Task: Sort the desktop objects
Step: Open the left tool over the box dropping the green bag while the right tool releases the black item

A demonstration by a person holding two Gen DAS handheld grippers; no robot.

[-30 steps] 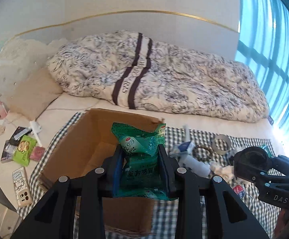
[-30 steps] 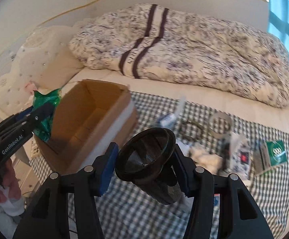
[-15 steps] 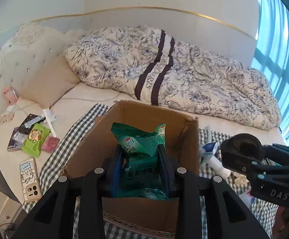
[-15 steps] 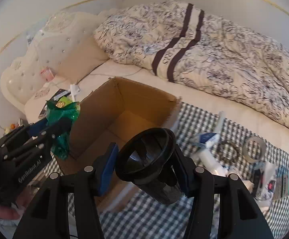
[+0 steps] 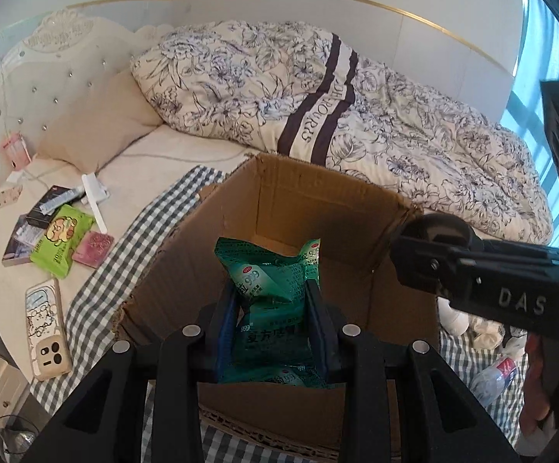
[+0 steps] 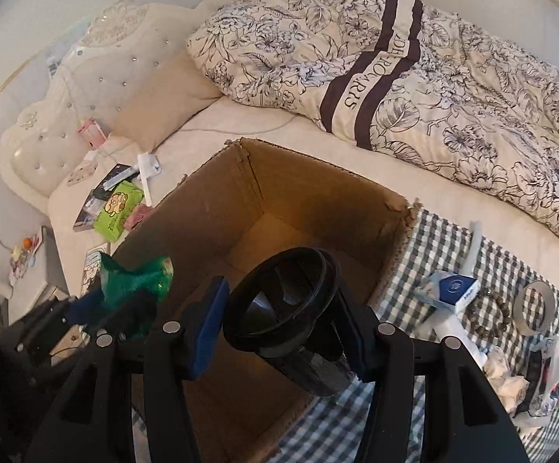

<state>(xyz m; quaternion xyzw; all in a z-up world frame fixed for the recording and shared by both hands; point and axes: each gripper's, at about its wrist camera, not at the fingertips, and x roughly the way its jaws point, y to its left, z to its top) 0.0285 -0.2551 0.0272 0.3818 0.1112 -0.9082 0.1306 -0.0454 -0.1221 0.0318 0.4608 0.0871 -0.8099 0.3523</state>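
Now green packet (image 5: 269,308) upright in left gripper (image 5: 271,320), over cardboard box (image 5: 318,208).

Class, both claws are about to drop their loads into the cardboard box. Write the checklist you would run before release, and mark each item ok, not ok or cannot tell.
1. Left claw shut on the green packet: ok.
2. Right claw shut on the black cup: ok.
3. Green packet above the cardboard box opening: ok.
4. Black cup above the box opening: ok in the right wrist view, near the right wall.
5. Box floor free of other things: ok where it shows; the near part is hidden by the claws.
6. The two claws apart from each other: ok.
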